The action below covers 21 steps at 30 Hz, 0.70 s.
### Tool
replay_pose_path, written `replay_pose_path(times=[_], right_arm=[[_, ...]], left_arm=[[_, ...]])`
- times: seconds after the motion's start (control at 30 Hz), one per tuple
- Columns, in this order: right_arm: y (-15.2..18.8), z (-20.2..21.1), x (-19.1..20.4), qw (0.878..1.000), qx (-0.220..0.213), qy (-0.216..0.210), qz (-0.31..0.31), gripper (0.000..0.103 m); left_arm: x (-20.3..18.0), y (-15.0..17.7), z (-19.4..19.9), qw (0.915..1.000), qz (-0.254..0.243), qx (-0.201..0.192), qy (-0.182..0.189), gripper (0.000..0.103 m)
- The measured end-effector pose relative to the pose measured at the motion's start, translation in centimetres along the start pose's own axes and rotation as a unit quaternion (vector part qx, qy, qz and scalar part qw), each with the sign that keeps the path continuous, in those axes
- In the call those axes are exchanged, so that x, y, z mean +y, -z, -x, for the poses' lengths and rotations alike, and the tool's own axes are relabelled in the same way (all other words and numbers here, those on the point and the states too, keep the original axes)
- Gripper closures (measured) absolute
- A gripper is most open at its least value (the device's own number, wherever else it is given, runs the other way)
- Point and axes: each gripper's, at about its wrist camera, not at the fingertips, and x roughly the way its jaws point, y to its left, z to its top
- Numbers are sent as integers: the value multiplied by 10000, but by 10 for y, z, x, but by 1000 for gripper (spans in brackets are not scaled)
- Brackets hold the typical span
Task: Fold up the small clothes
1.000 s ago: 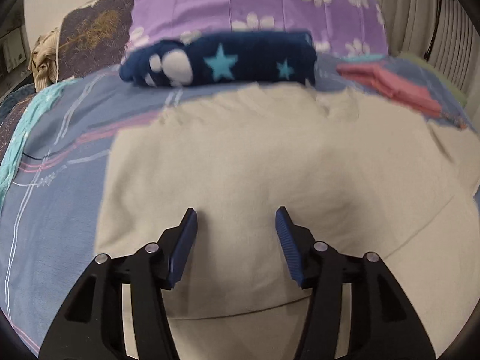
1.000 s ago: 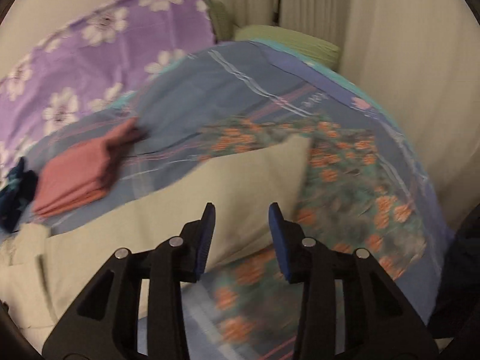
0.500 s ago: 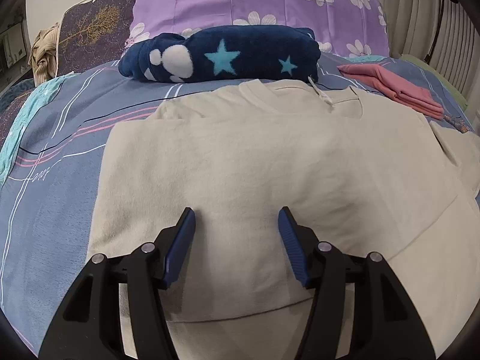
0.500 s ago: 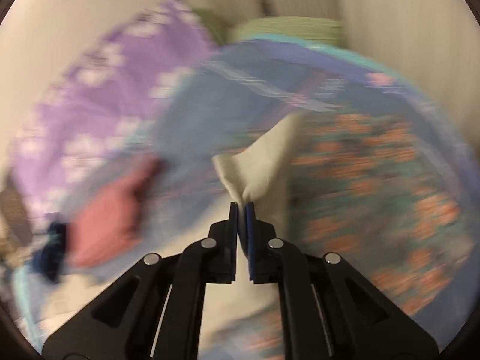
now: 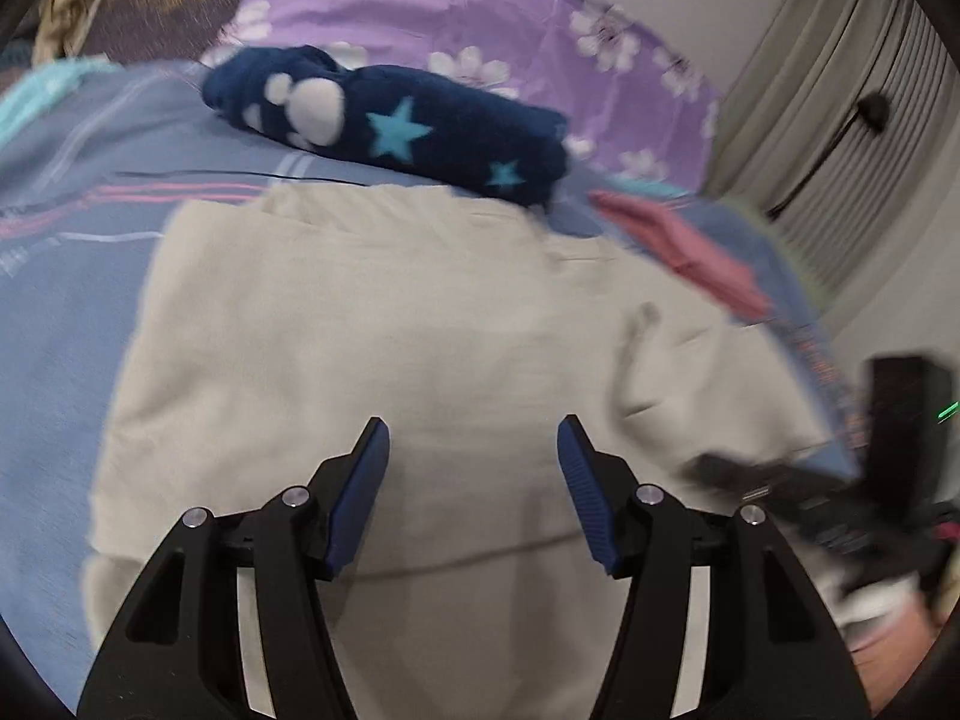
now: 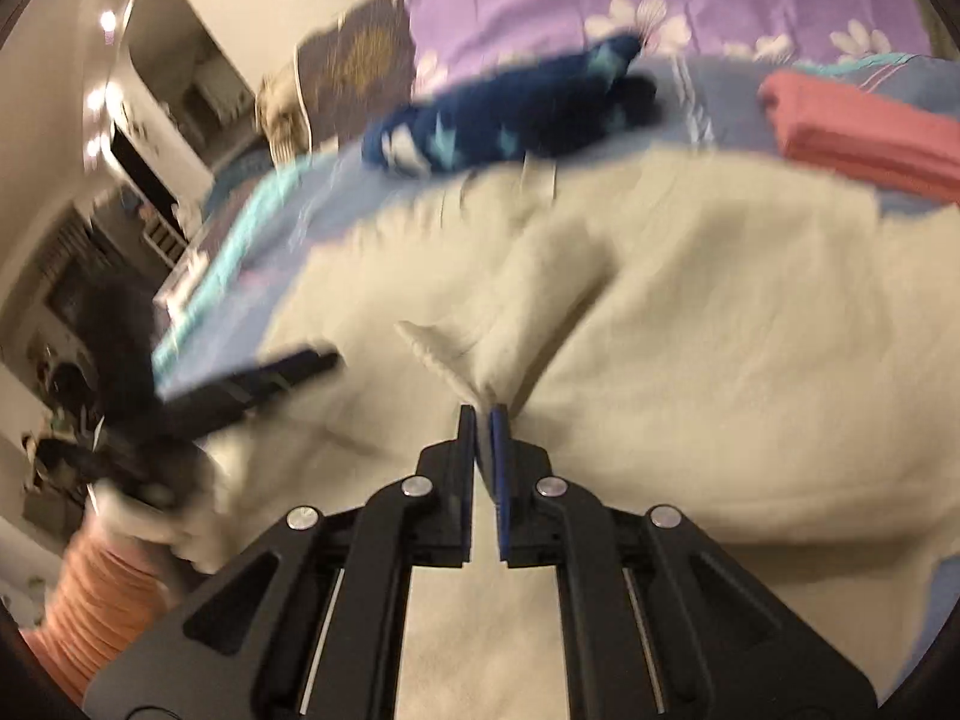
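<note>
One cream shirt (image 5: 384, 324) lies before one navy star blanket (image 5: 390, 120); no legible writing. Left gripper (image 5: 473, 450) released; right gripper (image 6: 482, 420) clenched on the shirt's fabric.

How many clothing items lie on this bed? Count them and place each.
3. The cream shirt lies spread nearest, pinched by the right gripper; the navy star garment sits behind it; the folded pink garment lies farther right. Others may be hidden.

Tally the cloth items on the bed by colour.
Cream: 1, shirt, a fold pinched in the right gripper
Navy starred: 1, roll
Pink: 1, folded stack
Total: 3
</note>
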Motion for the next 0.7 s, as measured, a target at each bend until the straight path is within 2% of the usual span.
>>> replay_pose_path(times=[0.13,0.27,0.33,0.43,0.47,0.5,0.53,0.57,0.6,0.7], right_arm=[[1,4,0,10000,-31,37,14,97],[2,14,-3,9996,-128,101,228,97],[9,13,-7,9997,-105,89,176,97],[12,12,-13,9999,-120,3,14,97],[11,11,-13,9999,-134,-15,-12,97],[12,11,-14,9999,-146,-29,-26,97],[12,11,-14,9999,-158,-24,-30,97],[12,11,-14,9999,-164,-17,-32,97],[12,12,-14,9998,-180,-10,-38,95],[12,24,-16,9993,-372,-4,-62,90]], left_arm=[[-15,-2,-8,9972,215,249,674,43],[-35,-10,-38,9956,119,571,727,42],[-42,-15,-58,9932,185,809,820,39],[-56,-22,-83,9902,193,1008,942,41],[-63,-24,-90,9891,179,1050,1016,47],[-69,-25,-96,9868,186,1131,1143,77],[-75,-25,-104,9834,218,1268,1282,97],[-83,-25,-107,9826,182,1310,1300,102],[-91,-26,-104,9848,36,1227,1225,101],[-111,-37,-76,9903,-413,728,1108,101]])
